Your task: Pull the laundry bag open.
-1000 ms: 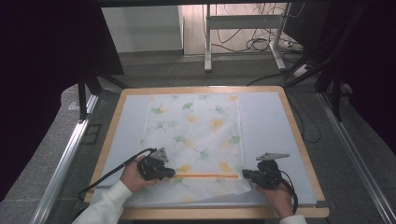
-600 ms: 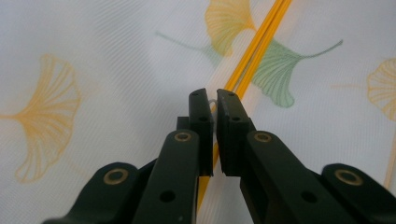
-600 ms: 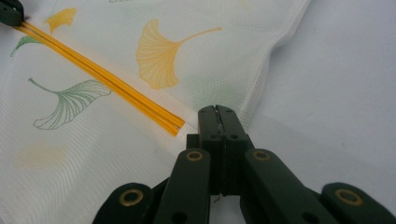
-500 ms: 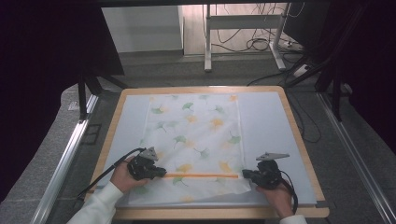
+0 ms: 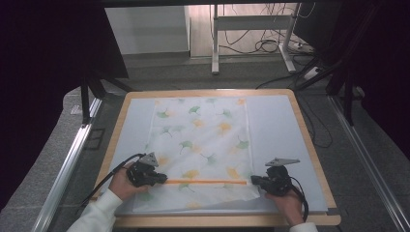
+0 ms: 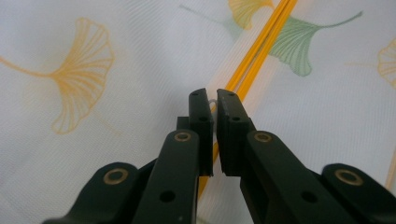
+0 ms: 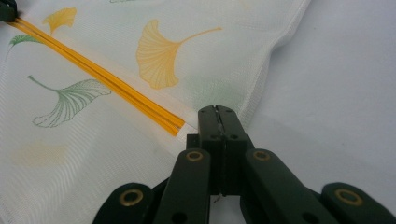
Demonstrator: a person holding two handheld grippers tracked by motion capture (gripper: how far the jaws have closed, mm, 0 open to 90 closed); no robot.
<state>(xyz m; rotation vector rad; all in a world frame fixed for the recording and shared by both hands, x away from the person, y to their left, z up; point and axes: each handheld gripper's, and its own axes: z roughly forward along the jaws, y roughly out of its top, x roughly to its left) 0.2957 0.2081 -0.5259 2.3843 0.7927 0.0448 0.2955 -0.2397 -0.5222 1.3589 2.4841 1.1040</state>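
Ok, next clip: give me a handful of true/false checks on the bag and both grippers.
1. The bag has a ginkgo leaf print. True.
2. The zipper is blue. False: it is orange.
3. The left gripper is at the zipper's left end in the high view. True.
4. The right gripper has wide open jaws. False: they are shut on the bag's edge, just past the zipper's end.
5. The bag hangs in the air. False: it lies flat on the table.
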